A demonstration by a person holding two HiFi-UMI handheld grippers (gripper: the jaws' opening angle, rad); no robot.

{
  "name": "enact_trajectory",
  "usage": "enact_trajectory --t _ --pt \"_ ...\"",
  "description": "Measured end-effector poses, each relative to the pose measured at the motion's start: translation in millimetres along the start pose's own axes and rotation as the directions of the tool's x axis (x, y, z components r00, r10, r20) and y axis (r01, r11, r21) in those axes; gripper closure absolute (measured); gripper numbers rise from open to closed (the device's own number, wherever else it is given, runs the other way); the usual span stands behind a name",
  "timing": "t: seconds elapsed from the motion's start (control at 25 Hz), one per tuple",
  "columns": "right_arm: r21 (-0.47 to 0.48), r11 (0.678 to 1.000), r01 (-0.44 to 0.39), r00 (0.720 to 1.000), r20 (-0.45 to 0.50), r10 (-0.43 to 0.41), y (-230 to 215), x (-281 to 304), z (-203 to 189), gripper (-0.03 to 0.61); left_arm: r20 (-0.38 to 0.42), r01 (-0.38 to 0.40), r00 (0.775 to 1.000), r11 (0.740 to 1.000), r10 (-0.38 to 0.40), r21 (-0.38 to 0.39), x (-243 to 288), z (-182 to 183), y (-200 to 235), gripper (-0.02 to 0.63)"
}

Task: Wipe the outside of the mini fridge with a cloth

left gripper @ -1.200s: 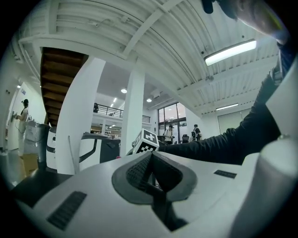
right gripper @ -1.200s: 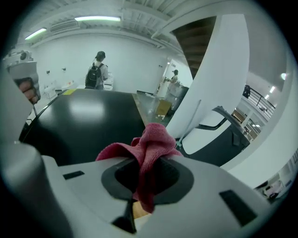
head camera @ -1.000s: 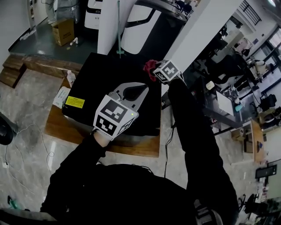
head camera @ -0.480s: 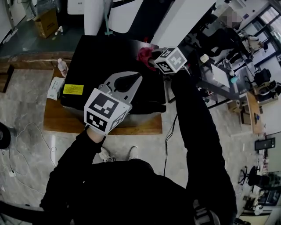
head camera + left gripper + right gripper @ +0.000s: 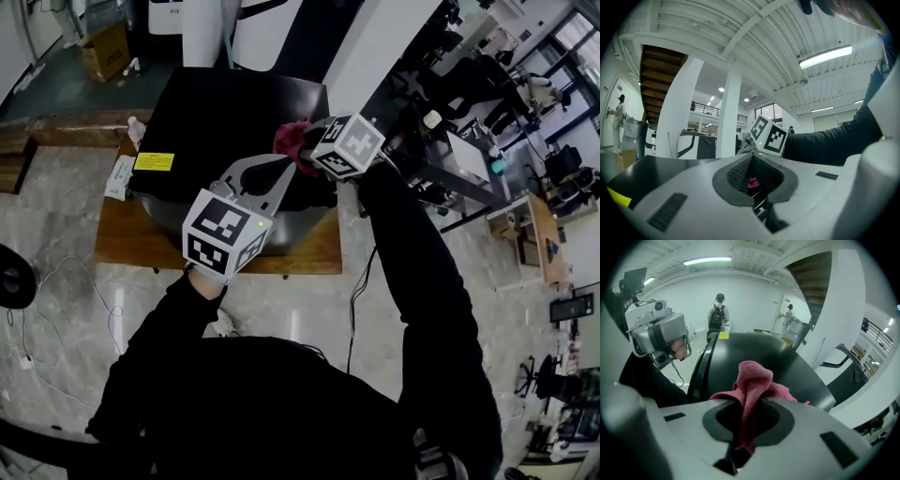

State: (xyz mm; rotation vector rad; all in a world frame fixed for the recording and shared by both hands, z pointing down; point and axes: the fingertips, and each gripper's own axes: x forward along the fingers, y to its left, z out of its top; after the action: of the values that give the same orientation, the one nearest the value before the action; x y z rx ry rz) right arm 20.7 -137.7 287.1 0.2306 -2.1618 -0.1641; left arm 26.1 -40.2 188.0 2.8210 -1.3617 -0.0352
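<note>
The right claw (image 5: pixel 305 156), clenched on the pink cloth (image 5: pixel 286 139), has drawn it forward from the back right corner of the black mini fridge (image 5: pixel 225 108) along the top's right edge. The left claw (image 5: pixel 279 171) hovers closed and empty just beside it. This looks like a wiping stroke under way on the top, with the sides probably left to do.

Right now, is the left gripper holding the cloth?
No: the right gripper pinches the pink cloth; the left gripper is shut, empty.
</note>
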Motion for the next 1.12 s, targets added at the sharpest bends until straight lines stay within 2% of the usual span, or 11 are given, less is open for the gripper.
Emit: enact_trajectory --t 0.32,0.56,0.76,0.88,1.12 --pt "-0.063 0.994 -0.091 0.996 -0.023 0.090 70 -34 -17 0.529 -0.011 -0.060 0.998 0.998 0.060 0.027 -22 -1 -63 0.609" --pt "-0.094 0.990 -0.108 0.994 -0.012 0.107 96 -51 -19 0.528 -0.009 -0.132 0.991 0.990 0.133 0.053 -62 4 -70 0.609" --pt "-0.049 0.998 -0.035 0.989 0.142 0.042 71 -61 42 0.526 0.017 -0.185 0.983 0.981 0.184 0.054 -93 18 -24 0.609" --pt "-0.057 0.998 0.016 0.988 0.153 -0.007 48 -54 79 0.526 0.053 -0.192 0.980 0.980 0.190 0.050 -102 34 15 0.609" --pt "0.000 1.000 0.008 0.982 0.189 -0.008 0 -15 163 0.523 0.094 -0.191 0.978 0.979 0.185 0.064 -124 58 106 0.609"
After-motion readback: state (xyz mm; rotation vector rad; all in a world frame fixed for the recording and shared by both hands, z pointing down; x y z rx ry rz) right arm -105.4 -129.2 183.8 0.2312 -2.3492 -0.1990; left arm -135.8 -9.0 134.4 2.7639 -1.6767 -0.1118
